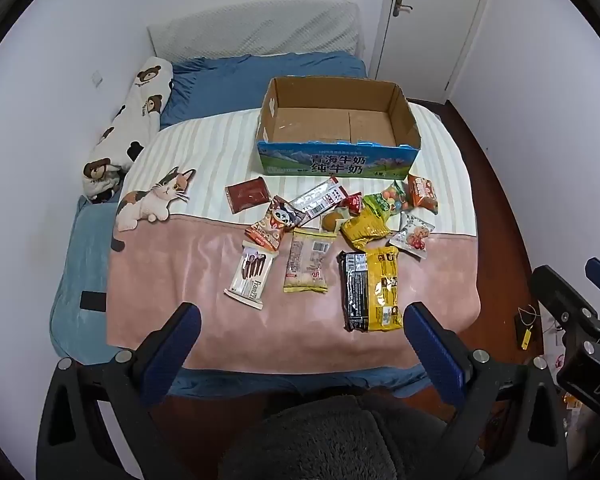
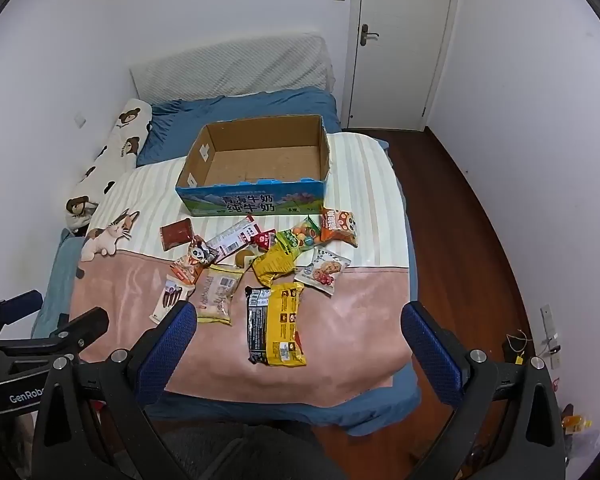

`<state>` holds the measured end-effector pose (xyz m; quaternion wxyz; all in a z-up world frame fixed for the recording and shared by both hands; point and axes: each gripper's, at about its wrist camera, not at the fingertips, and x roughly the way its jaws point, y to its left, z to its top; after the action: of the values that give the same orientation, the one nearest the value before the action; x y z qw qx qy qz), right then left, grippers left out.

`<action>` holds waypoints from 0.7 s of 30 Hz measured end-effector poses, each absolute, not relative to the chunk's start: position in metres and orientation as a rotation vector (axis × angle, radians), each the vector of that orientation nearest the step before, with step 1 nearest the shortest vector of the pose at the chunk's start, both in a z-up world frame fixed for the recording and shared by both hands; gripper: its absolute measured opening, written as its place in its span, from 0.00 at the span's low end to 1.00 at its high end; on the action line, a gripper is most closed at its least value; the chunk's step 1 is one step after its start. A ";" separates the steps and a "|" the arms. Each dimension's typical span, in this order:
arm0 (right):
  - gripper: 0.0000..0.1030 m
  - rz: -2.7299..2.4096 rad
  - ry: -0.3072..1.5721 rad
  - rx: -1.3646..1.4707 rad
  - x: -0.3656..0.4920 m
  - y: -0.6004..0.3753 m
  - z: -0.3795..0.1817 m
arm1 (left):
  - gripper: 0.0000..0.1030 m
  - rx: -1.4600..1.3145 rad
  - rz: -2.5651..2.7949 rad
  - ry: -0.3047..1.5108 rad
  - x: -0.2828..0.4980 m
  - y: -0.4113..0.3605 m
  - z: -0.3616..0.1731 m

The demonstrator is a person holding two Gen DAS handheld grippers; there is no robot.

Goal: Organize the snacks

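An open cardboard box [image 1: 336, 160] [image 2: 252, 200] with a blue printed front stands on the bed; its inside looks bare. Several snack packets lie scattered in front of it: a black-and-yellow pack [image 1: 370, 286] [image 2: 276, 322], a yellow-edged clear pack [image 1: 306, 260] [image 2: 218, 294], a white chocolate-stick pack [image 1: 250, 274] [image 2: 168, 298], an orange pack [image 1: 422, 194] [image 2: 338, 226], a dark red pouch [image 1: 247, 195] [image 2: 176, 234]. My left gripper [image 1: 302, 316] is open and empty, held above the bed's near edge. My right gripper [image 2: 300, 316] is open and empty, likewise short of the snacks.
The bed has a pink and striped blanket [image 1: 204, 264] with a cat print, a blue pillow [image 1: 236, 84] and a bear-print bolster [image 1: 132, 120] by the left wall. Wooden floor [image 2: 460, 220] lies on the right, a white door [image 2: 400, 40] behind. The other gripper [image 1: 576, 312] shows at each view's edge.
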<state>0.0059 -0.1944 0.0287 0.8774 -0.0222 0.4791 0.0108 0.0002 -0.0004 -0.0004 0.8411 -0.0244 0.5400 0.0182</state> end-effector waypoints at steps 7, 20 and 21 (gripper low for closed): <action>1.00 0.032 1.006 -0.035 0.006 -0.193 0.026 | 1.00 -0.058 0.037 1.145 0.001 -0.001 -0.005; 1.00 0.030 1.019 -0.031 0.002 -0.191 0.027 | 1.00 -0.064 0.029 1.149 0.000 0.003 -0.009; 1.00 0.029 1.019 -0.032 0.002 -0.191 0.027 | 1.00 -0.063 0.026 1.150 0.000 0.003 -0.011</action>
<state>0.0020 -0.1908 0.0270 0.8729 -0.0152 0.4875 0.0141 -0.0005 0.0028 -0.0108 0.8386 -0.0296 0.5438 0.0122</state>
